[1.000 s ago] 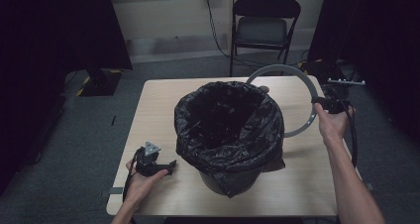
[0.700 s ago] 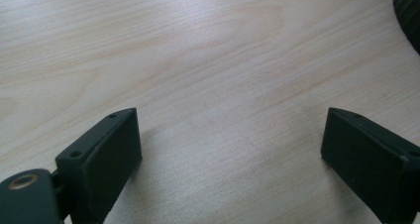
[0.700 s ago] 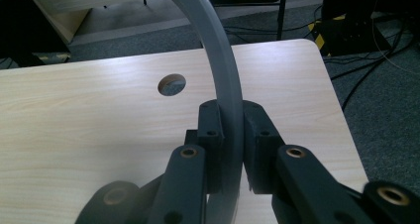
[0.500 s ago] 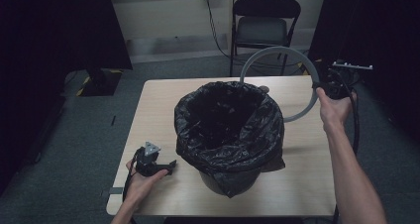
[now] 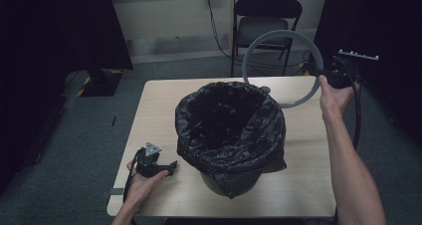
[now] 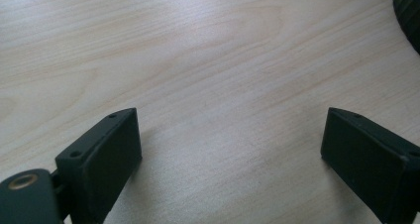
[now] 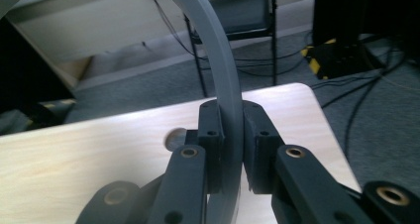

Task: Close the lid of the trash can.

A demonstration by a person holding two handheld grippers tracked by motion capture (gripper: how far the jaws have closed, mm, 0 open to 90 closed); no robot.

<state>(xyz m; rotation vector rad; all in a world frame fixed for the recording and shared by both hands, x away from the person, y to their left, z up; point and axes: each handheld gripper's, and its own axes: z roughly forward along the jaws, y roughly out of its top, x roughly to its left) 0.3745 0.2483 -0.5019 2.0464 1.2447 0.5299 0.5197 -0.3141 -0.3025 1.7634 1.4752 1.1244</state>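
Right tongs [image 5: 332, 78]: clamped on the grey ring [image 5: 281, 68], both jaws pressed flat against its band, as the right gripper view shows [image 7: 233, 149].
Left tongs [image 5: 164, 166]: jaws spread wide with nothing between them; bare wood shows in the gap in the left gripper view [image 6: 230, 149].
Grey ring: held up on edge above the far right corner of the worktop, tilted, its lower arc just behind the bin's rim.
Bin [image 5: 230, 130]: stands near the middle of the worktop, lined with a black bag [image 5: 259, 150] folded out over the rim and hanging down the sides; the inside is too dark to tell any contents.
Right hand [image 5: 336, 98]: raised off the worktop at the far right, forearm stretched forward from the near edge.
Left hand [image 5: 144, 182]: rests on the worktop at the near left corner, tongs pointing toward the bin.
Worktop [image 5: 159, 110]: pale wood grain, rounded corners.
Room: grey carpet, a black folding chair [image 5: 268, 21] beyond the far edge, cables on the floor, dark curtains on both sides.
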